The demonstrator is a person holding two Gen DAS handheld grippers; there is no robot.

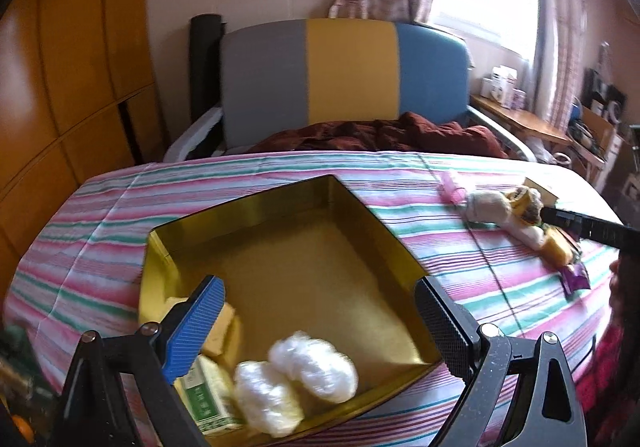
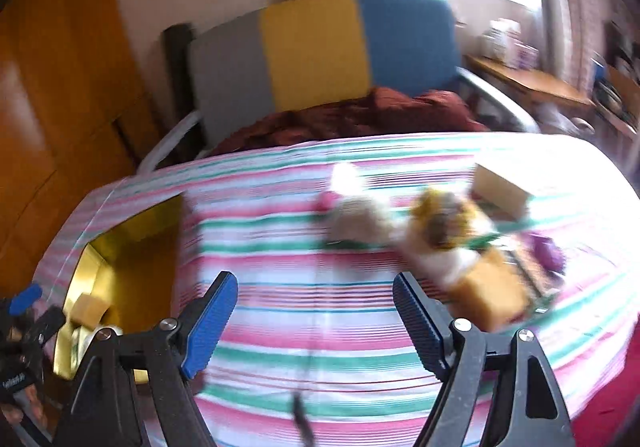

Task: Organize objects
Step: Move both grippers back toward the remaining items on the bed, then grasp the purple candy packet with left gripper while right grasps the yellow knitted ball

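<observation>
The left tool [image 1: 320,311] is hanging released over the gold tin [image 1: 256,207], nothing between its jaws. The tin is sitting on the striped bedsheet [image 1: 100,207], already holding two white crinkly packets [image 1: 296,379], a green-and-white carton [image 1: 208,399] and yellow blocks [image 1: 220,327] along its near edge.

The right tool [image 2: 316,315] is likewise released and empty, its jaws standing wide above bare sheet. Off to its right, a loose pile of items [image 2: 440,235] is waiting on the bed: a pale fuzzy bundle [image 2: 360,219], a yellow-and-dark wrapped item, a tan box [image 2: 500,187] behind and an orange-yellow block [image 2: 496,287] nearest the tool. Blur is hiding finer detail.

The wrapped pieces are looking light and soft, likely to crush or slip in their film, so a gentle pinch across the middle would suit. The block and box are looking stiffer and should take a firmer squeeze across their flat sides. The soft mattress may be letting things sink when pressed.
</observation>
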